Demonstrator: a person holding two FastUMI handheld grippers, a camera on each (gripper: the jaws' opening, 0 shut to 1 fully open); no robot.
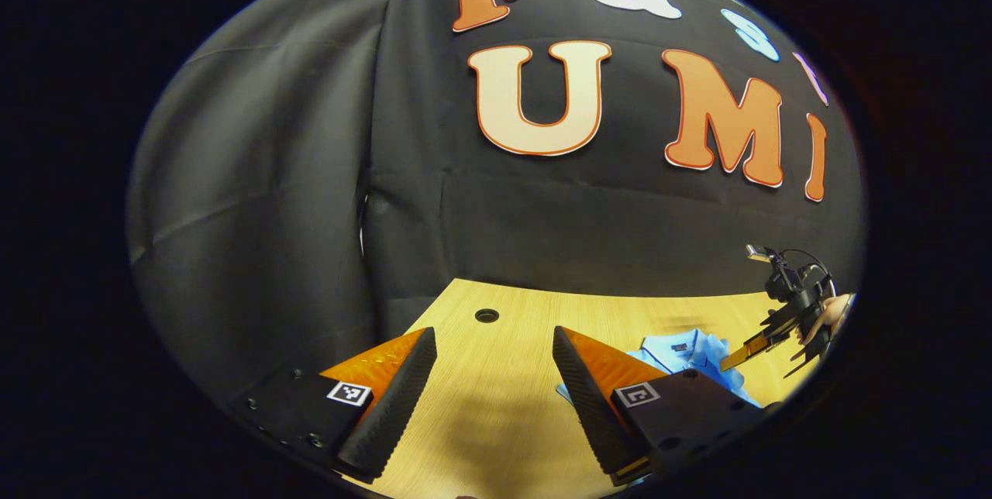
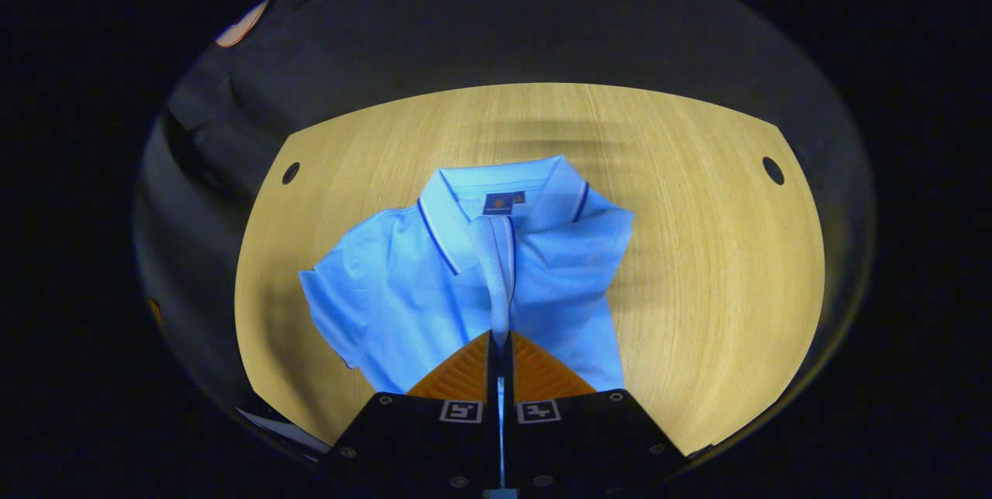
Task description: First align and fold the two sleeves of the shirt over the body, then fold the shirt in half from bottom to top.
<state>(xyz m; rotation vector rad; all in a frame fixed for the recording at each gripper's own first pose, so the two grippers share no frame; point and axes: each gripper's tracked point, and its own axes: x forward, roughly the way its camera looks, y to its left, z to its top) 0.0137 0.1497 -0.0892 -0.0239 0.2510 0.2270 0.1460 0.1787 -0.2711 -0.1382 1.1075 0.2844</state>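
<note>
Two claws differ: your right claw (image 2: 501, 344) is pinching the shirt (image 2: 403, 282) hem, collar lying far; left claw (image 1: 494, 375) is gaping.

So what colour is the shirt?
Light blue shirt, dark-blue stripe along the collar; clearest in the right gripper view.
</note>
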